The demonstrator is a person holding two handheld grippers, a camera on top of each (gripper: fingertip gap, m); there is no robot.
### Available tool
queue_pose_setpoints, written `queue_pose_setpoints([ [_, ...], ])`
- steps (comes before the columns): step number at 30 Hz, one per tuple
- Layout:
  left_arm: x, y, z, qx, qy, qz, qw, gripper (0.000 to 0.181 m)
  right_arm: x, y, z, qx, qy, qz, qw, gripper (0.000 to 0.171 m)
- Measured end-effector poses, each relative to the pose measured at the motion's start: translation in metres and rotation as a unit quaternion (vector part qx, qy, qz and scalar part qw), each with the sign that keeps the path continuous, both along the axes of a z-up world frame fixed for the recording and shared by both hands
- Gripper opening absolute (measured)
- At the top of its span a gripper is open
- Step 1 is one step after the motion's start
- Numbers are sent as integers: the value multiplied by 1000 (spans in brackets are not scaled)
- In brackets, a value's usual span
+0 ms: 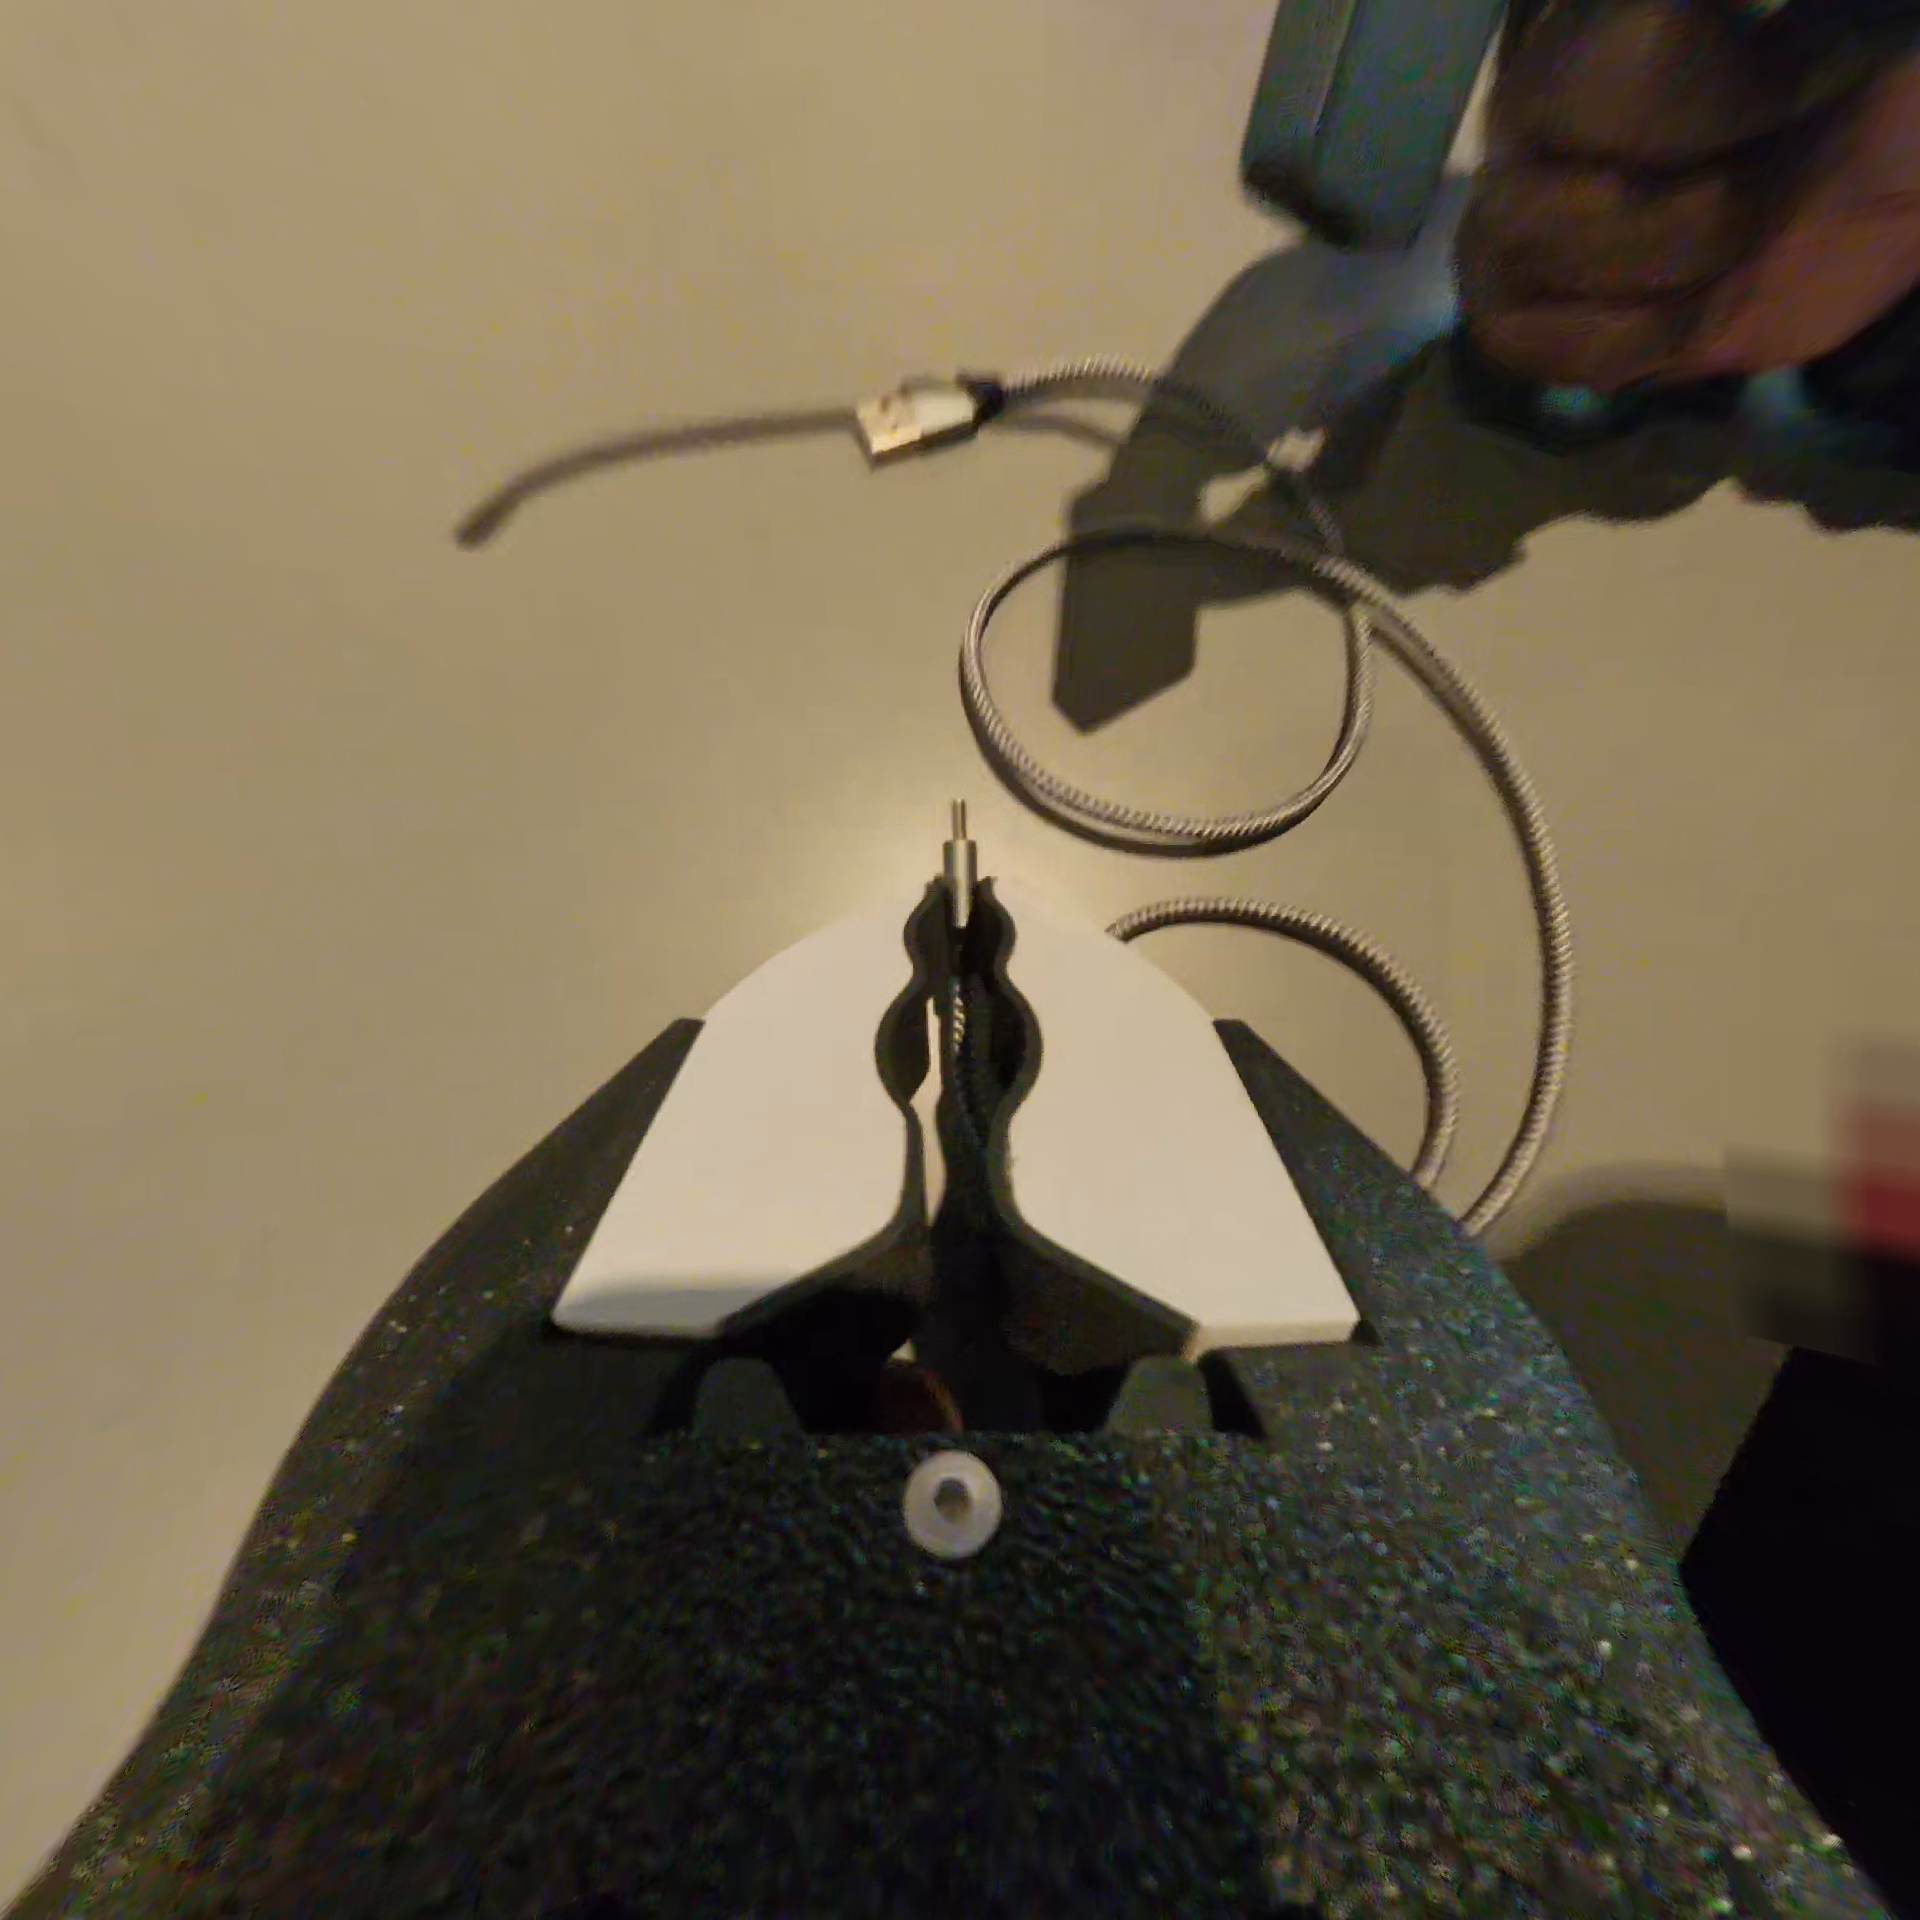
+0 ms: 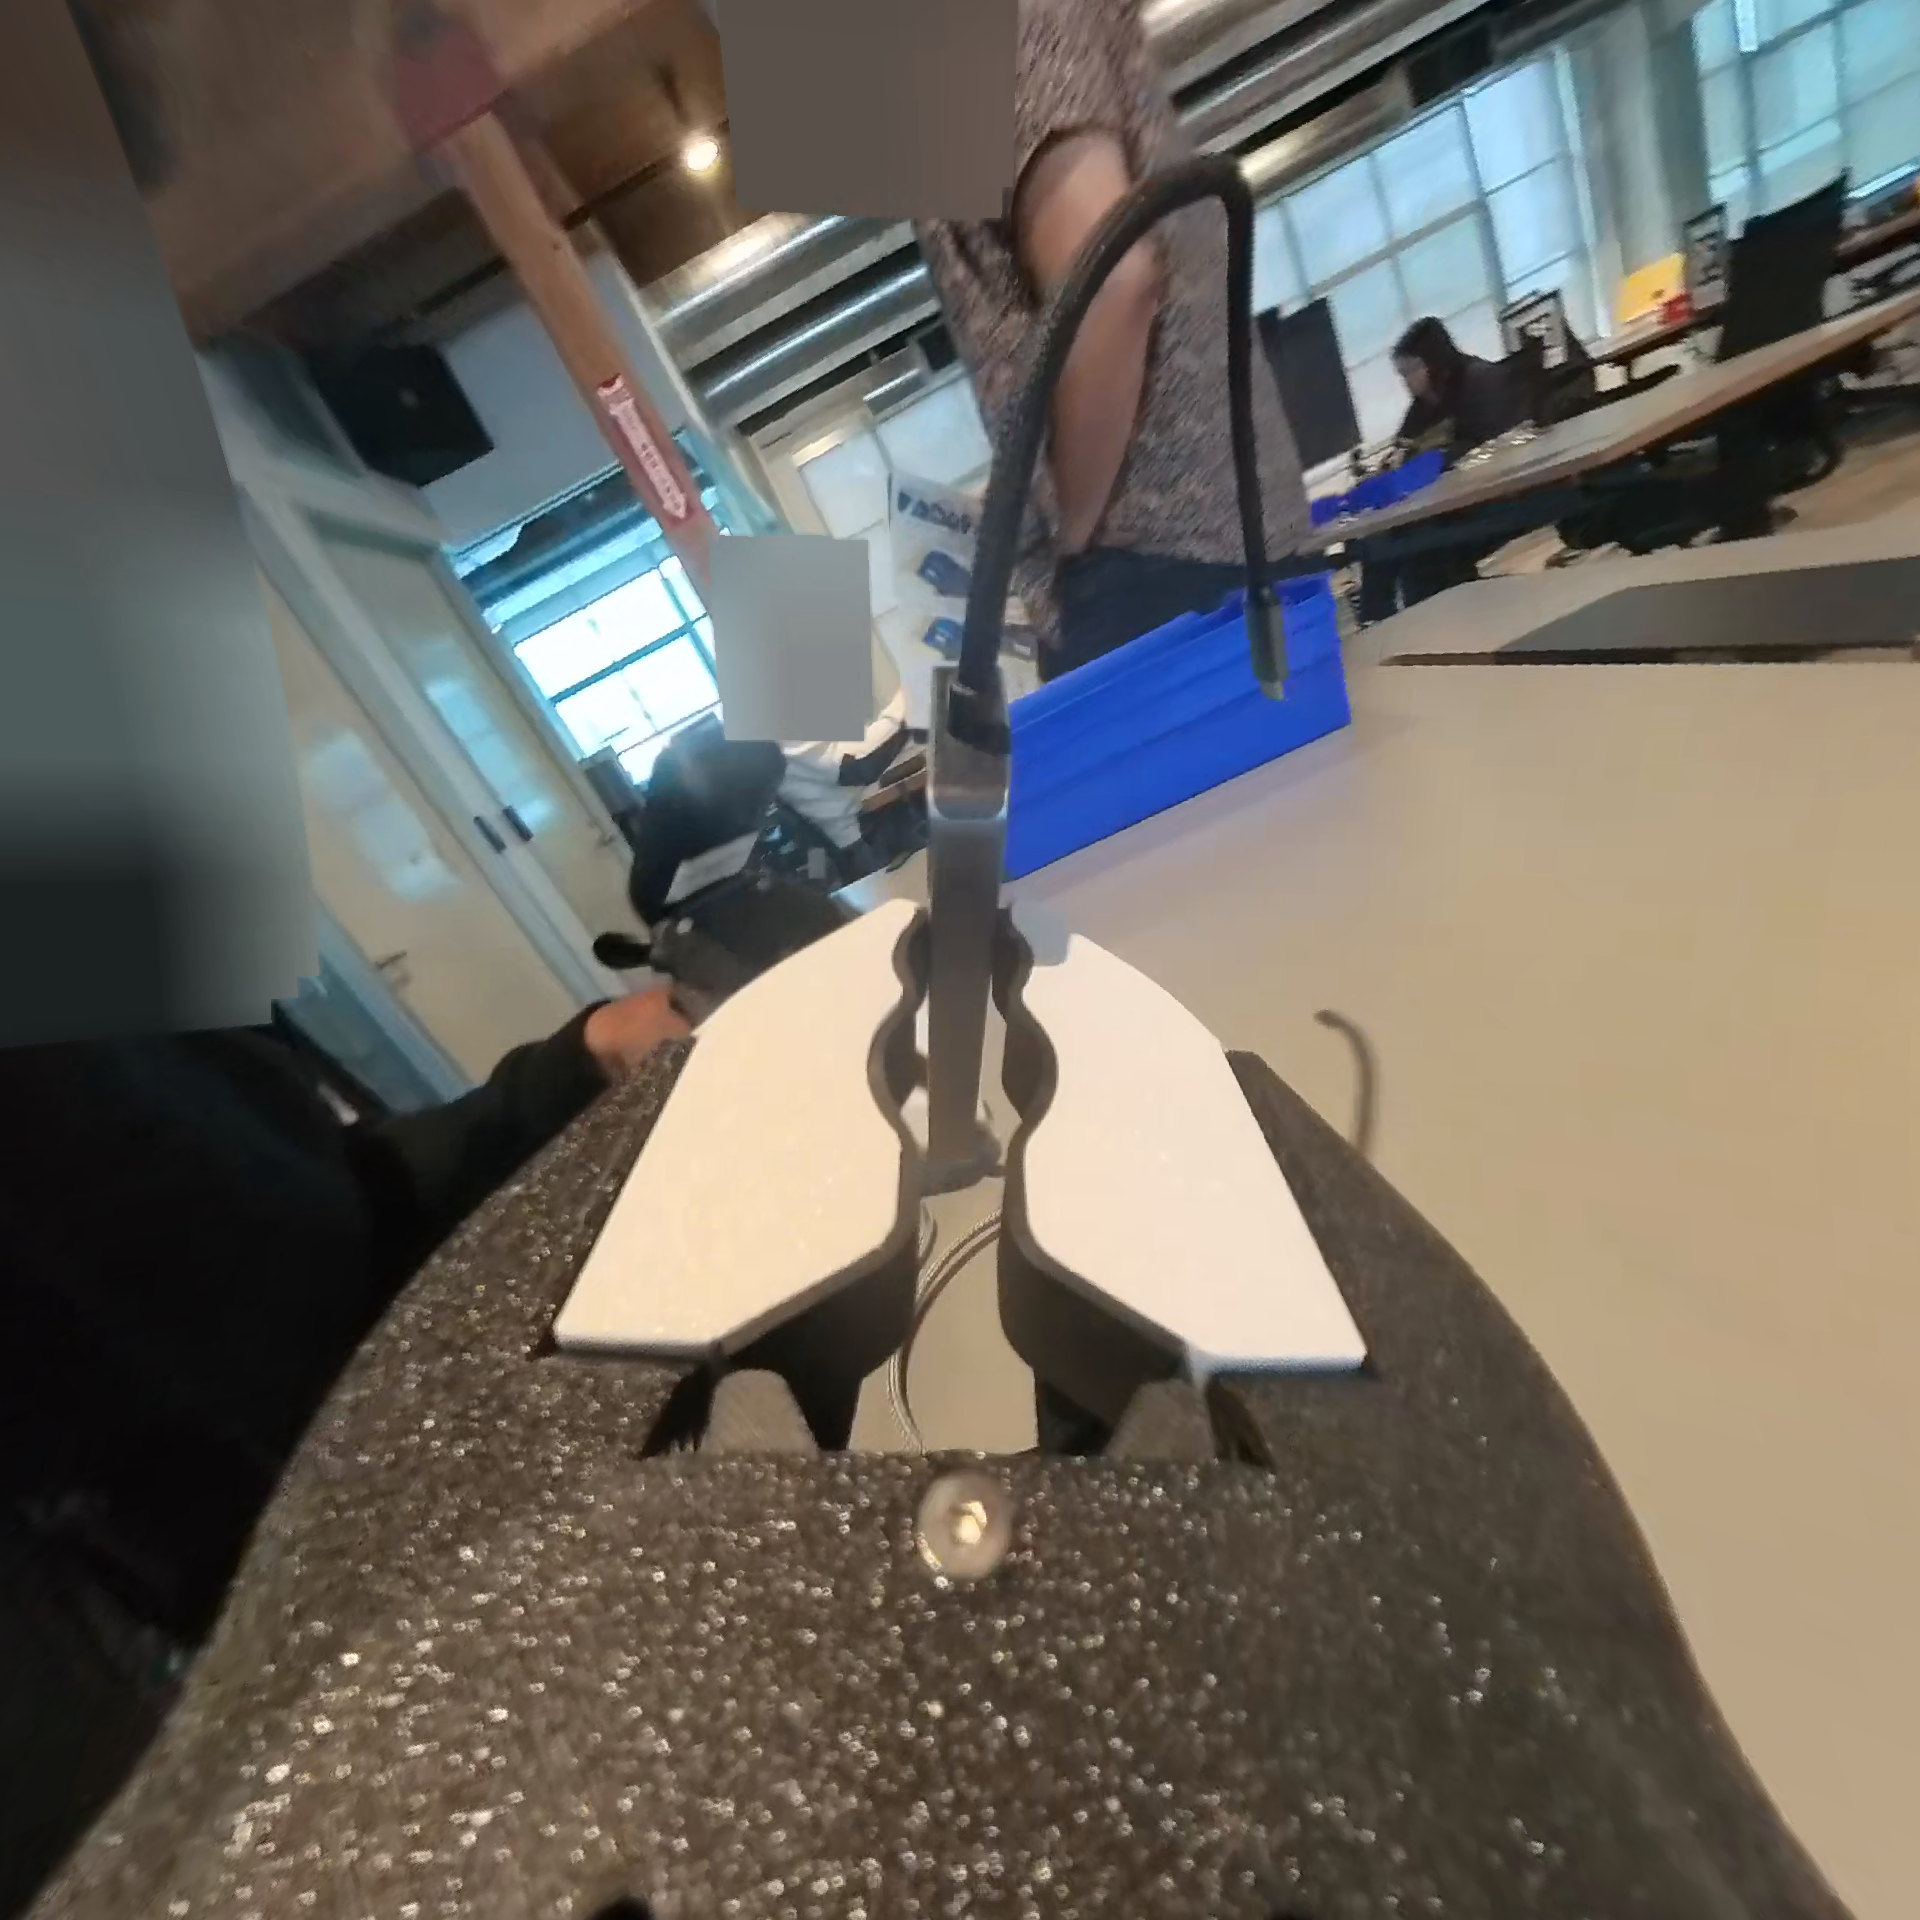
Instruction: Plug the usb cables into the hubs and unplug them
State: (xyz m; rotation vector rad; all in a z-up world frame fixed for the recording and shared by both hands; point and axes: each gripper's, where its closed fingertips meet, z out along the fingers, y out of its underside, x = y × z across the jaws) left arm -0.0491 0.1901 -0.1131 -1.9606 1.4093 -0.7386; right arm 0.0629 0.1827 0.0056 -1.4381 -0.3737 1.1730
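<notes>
My left gripper [image 1: 961,914] is shut on the small silver plug [image 1: 957,857] of a grey braided USB cable [image 1: 1164,831]. The plug tip sticks out past the fingertips, above the beige table [image 1: 416,727]. The cable loops on the table to the right, and its flat silver plug [image 1: 920,416] lies farther off. My right gripper [image 2: 961,925] is shut on a slim grey hub [image 2: 966,810], held edge-on and raised off the table. The hub's black cable [image 2: 1039,416] arcs up and hangs down to its plug [image 2: 1268,655]. The right gripper and the hand holding it show blurred in the left wrist view [image 1: 1351,135].
A blue bin [image 2: 1174,727] stands on the table beyond the hub. A dark cable end [image 2: 1351,1081] lies on the table to the right. A person stands behind the bin, and others sit at desks farther back. A dark sleeve [image 2: 208,1247] is at the left. About 15 cm separates my left fingertips from my right.
</notes>
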Motion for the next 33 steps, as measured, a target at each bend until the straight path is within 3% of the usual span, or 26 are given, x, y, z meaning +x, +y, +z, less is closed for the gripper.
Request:
queue_pose_setpoints([
  [1, 4, 2, 8, 4, -24, -9, 1000, 5, 1, -2, 0, 5, -2, 7, 1000, 11],
  [10, 58, 10, 81, 90, -89, -177, 976, 6, 16, -11, 3, 56, -70, 53, 995, 11],
  [14, 89, 7, 105, 76, -101, -256, 958, 5, 26, -12, 5, 88, -102, 60, 989, 11],
  [22, 127, 6, 100, 65, -103, -270, 955, 6, 37, -2, -12, 81, -147, 38, 985, 11],
  [33, 115, 4, 89, 55, -71, -280, 956, 6, 20, 3, -36, 31, -245, 62, 967, 11],
])
